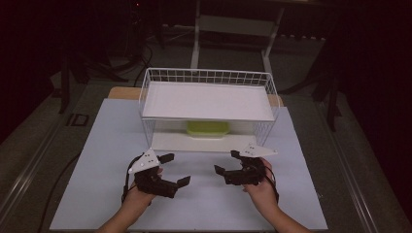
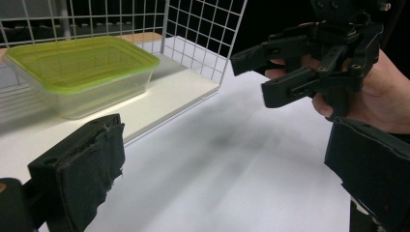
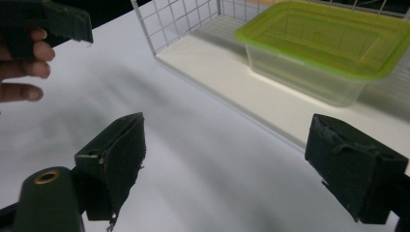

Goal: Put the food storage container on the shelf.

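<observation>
Two hands come in low at the front of the table (image 1: 97,145), each holding black tongs. On the left side, the left gripper (image 1: 174,170) has its jaws spread wide with nothing between them. Across from it, the right gripper (image 1: 228,162) is spread wide too, and it holds nothing. Both hover just above the white top, a little apart from each other, in front of a wire rack (image 1: 209,76). Under the rack's top shelf, on the white bottom board, sits a plastic box (image 1: 208,128) with a green lid (image 2: 77,60). It looks see-through and empty, so it is likely very light. Its walls are thin and smooth, so they may bend and slip if squeezed hard. A good place to hold it would be the short ends, just under the lid's rim, one gripper on each end. The front of the rack is open, so the box can slide straight out toward the person. Wire walls stand at the sides and the shelf hangs low above, so lifting room inside is small. Out front, the table has lots of free space.
</observation>
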Tool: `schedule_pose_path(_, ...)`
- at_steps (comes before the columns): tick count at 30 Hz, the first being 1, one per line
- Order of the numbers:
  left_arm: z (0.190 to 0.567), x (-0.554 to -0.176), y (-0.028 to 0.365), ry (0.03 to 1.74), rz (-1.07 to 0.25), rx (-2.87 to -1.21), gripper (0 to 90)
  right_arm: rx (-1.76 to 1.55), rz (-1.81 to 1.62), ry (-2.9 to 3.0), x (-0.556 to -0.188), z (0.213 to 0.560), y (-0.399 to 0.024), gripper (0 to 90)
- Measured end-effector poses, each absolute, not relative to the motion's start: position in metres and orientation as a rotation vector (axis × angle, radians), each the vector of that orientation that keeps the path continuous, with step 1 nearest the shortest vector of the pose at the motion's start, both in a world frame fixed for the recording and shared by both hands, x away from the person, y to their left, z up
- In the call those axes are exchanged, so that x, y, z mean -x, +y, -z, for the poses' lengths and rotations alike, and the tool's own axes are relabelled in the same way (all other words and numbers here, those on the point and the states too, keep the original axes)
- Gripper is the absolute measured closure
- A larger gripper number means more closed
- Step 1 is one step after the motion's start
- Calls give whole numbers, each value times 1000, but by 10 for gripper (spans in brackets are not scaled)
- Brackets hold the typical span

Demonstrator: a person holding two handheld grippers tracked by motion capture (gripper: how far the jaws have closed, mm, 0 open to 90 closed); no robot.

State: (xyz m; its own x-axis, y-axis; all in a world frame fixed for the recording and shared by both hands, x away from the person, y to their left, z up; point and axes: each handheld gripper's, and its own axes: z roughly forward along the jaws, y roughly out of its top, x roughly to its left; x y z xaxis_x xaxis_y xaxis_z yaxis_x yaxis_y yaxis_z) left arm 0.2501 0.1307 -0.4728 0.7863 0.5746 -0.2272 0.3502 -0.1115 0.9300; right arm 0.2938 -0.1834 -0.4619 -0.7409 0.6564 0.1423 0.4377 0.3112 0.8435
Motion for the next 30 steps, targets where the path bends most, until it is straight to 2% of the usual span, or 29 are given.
schedule_pose_path(30,483,-223,163,742,-259,-1758,12,-1026,-1434,2367,-266,466,-247,145)
